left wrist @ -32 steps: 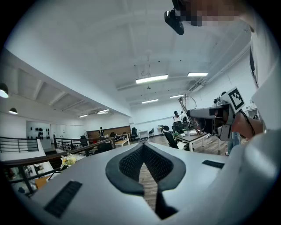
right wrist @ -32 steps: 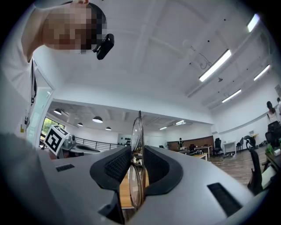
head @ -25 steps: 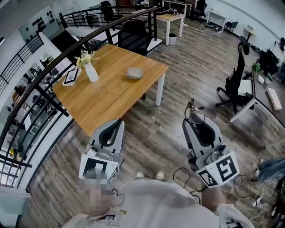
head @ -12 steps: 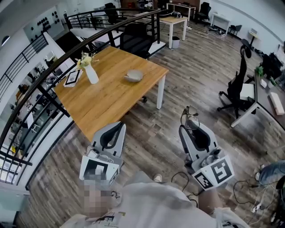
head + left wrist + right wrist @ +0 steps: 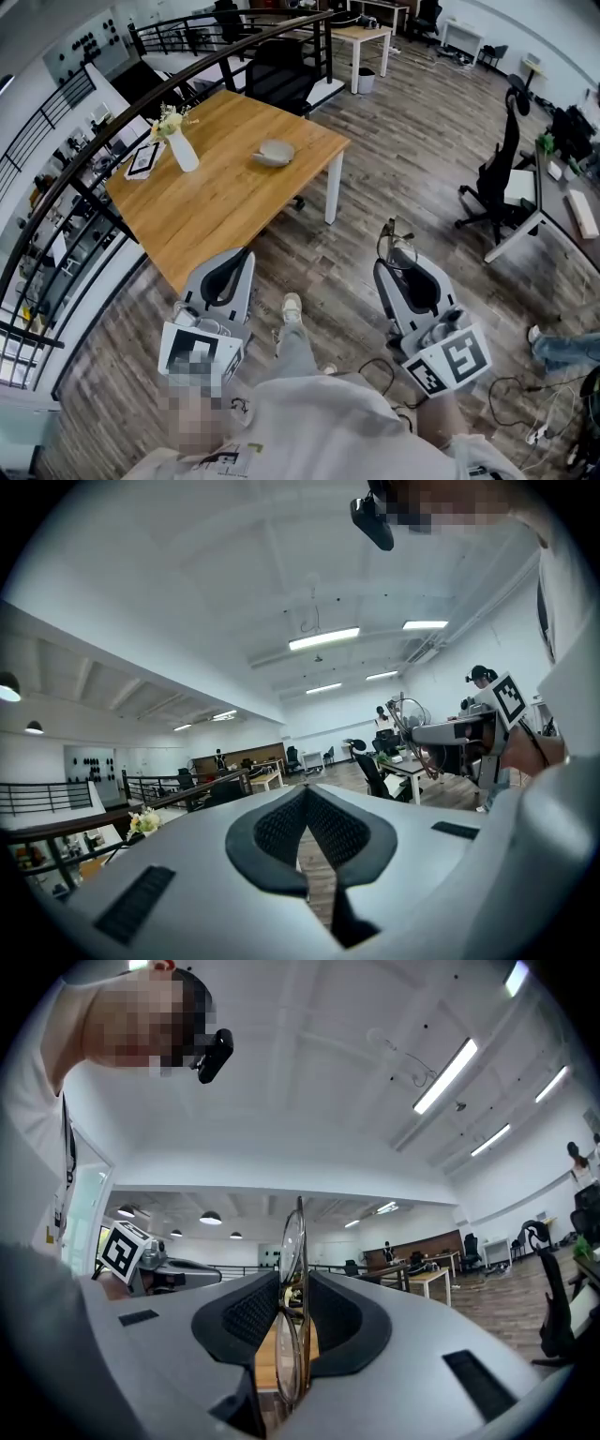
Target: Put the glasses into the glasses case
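Note:
The glasses [image 5: 294, 1251] stand edge-on between the pads of my right gripper [image 5: 292, 1283], which is shut on them; in the head view they stick out past its tips [image 5: 394, 236]. That right gripper [image 5: 399, 255] hangs over the wood floor, right of the table. A grey oval glasses case [image 5: 275, 152] lies on the wooden table [image 5: 216, 211], far ahead of both grippers. My left gripper [image 5: 244, 255] is near the table's front corner, and in its own view its pads [image 5: 281, 832] meet with nothing between them.
On the table's far left stand a white vase of flowers [image 5: 181, 148] and a framed card [image 5: 141, 161]. A black railing [image 5: 84, 178] runs along the left. Office chairs [image 5: 495, 173] and desks stand at the right. The person's shoe [image 5: 292, 305] is on the floor between the grippers.
The person has stepped forward: a leg and shoe now show between the grippers. Both grippers have shifted with the step, and the glasses stay clamped in the right one.

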Demonstrator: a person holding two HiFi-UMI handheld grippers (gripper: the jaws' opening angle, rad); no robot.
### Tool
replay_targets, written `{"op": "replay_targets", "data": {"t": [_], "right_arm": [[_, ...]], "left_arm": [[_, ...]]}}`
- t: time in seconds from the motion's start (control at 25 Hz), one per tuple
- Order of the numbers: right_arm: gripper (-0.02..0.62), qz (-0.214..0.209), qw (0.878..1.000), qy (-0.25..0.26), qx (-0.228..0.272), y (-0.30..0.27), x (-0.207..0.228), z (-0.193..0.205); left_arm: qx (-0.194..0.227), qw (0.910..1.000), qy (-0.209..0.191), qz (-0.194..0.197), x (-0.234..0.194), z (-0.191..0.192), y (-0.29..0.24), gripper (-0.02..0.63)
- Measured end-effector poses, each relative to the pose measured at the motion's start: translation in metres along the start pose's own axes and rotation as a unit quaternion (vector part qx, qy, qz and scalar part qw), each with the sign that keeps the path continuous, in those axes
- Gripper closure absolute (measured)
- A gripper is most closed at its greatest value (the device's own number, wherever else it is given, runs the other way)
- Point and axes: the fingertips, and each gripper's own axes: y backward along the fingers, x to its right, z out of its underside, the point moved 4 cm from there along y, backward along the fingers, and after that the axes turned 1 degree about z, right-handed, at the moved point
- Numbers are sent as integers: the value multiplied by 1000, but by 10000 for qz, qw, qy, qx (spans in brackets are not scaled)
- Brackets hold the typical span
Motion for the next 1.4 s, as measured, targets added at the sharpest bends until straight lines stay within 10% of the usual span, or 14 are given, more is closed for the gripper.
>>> {"op": "replay_targets", "data": {"t": [0.72, 1.4], "right_arm": [[477, -118, 9993, -67, -351, -161, 77, 49], [476, -191, 9965, -33, -811, -429, 148, 82]], "left_arm": [[-165, 9998, 130, 26, -99, 49, -132, 589], [-557, 9982, 232, -30, -308, 110, -298, 589]]}}
